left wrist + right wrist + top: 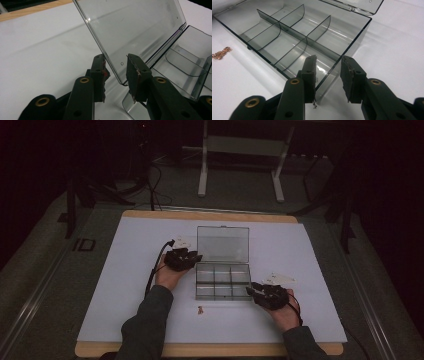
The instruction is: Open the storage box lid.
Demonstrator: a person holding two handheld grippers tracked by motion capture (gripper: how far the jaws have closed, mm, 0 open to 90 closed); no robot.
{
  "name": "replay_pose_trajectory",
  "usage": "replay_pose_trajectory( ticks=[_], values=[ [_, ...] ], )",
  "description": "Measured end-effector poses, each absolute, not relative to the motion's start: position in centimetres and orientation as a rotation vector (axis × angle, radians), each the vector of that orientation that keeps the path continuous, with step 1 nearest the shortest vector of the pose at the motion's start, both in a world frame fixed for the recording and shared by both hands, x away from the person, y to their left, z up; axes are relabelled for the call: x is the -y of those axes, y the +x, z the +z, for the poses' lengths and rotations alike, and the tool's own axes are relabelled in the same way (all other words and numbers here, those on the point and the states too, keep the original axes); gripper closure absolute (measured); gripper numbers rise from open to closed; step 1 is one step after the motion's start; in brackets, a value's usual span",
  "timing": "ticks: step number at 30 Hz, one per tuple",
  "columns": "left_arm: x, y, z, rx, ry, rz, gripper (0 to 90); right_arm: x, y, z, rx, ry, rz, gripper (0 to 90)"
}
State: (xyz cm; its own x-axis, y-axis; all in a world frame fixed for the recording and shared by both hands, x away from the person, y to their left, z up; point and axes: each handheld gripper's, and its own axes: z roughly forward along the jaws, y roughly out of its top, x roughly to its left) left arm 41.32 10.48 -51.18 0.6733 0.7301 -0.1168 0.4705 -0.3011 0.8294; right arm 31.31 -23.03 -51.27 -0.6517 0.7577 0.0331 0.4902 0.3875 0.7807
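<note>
A clear smoky plastic compartment box sits mid-table, its lid standing up at the back. My left gripper is at the lid's lower left corner. In the left gripper view the jaws straddle that corner of the lid and stand open, with a gap on the right side. My right gripper is at the box's front right corner. In the right gripper view its jaws stand open astride the box wall, one inside and one outside. The compartments look empty.
A small copper chain lies on the white mat just in front of the box; the chain is left of the box in the right gripper view. Wooden table edges frame the mat. A white stand is on the floor beyond.
</note>
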Motion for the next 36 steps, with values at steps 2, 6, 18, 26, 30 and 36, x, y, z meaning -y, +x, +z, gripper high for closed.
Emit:
replay_pose_trajectory(
  ticks=[2, 6, 18, 26, 30, 36],
  values=[
    [-10.50, 41.33, -51.20, -0.935, 1.958, 0.350, 69.0, 23.03, 31.30, -51.27, -2.322, 1.088, 1.138, 66.0],
    [-10.49, 41.32, -51.18, -0.938, 1.958, 0.350, 68.8, 23.02, 31.29, -51.27, -2.322, 1.087, 1.137, 66.0],
    [-10.32, 41.17, -51.31, -0.942, 1.974, 0.386, 67.8, 22.97, 31.21, -51.27, -2.315, 1.075, 1.132, 66.3],
    [-10.05, 41.12, -51.41, -0.939, 1.976, 0.410, 66.8, 22.93, 31.15, -51.30, -2.303, 1.078, 1.135, 67.0],
    [-10.06, 41.07, -51.37, -0.941, 1.977, 0.414, 66.2, 22.92, 31.16, -51.32, -2.301, 1.078, 1.136, 66.8],
    [-9.84, 40.79, -51.11, -0.927, 1.981, 0.417, 64.9, 22.89, 31.18, -51.34, -2.301, 1.077, 1.134, 66.3]
  ],
)
